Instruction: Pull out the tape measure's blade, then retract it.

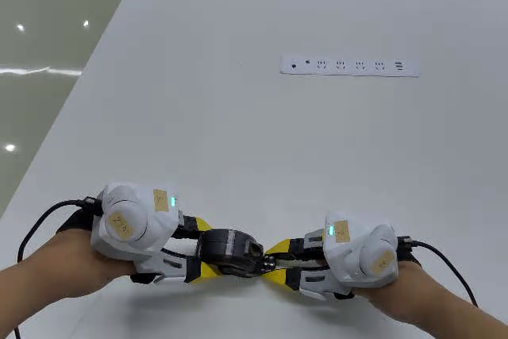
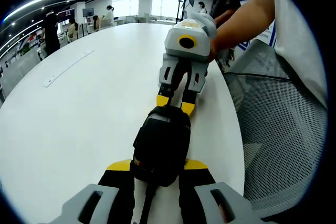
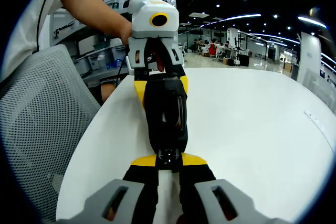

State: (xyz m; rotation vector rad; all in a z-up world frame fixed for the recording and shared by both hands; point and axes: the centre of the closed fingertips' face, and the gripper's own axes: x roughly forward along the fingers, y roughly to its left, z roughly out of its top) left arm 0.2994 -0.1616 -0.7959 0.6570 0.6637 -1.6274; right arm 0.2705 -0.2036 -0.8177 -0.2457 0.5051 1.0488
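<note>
A black tape measure (image 1: pixel 229 250) lies low over the white table (image 1: pixel 262 132) between my two grippers. My left gripper (image 1: pixel 208 248) is shut on its case, the yellow-tipped jaws pressing both sides of the tape measure (image 2: pixel 161 142). From the right, my right gripper (image 1: pixel 268 262) meets the case's front, its jaws closed on the small blade tip (image 3: pixel 167 155). In the right gripper view the tape measure (image 3: pixel 165 111) runs straight ahead to the left gripper (image 3: pixel 154 51). No length of blade shows outside the case. The right gripper (image 2: pixel 176 100) faces me in the left gripper view.
A white power strip (image 1: pixel 349 65) lies farther back on the table, also visible as the power strip (image 2: pixel 68 66). A grey mesh chair (image 2: pixel 278 129) stands at the near table edge. The table's left edge (image 1: pixel 75 93) drops to a glossy floor. Cables trail from both grippers.
</note>
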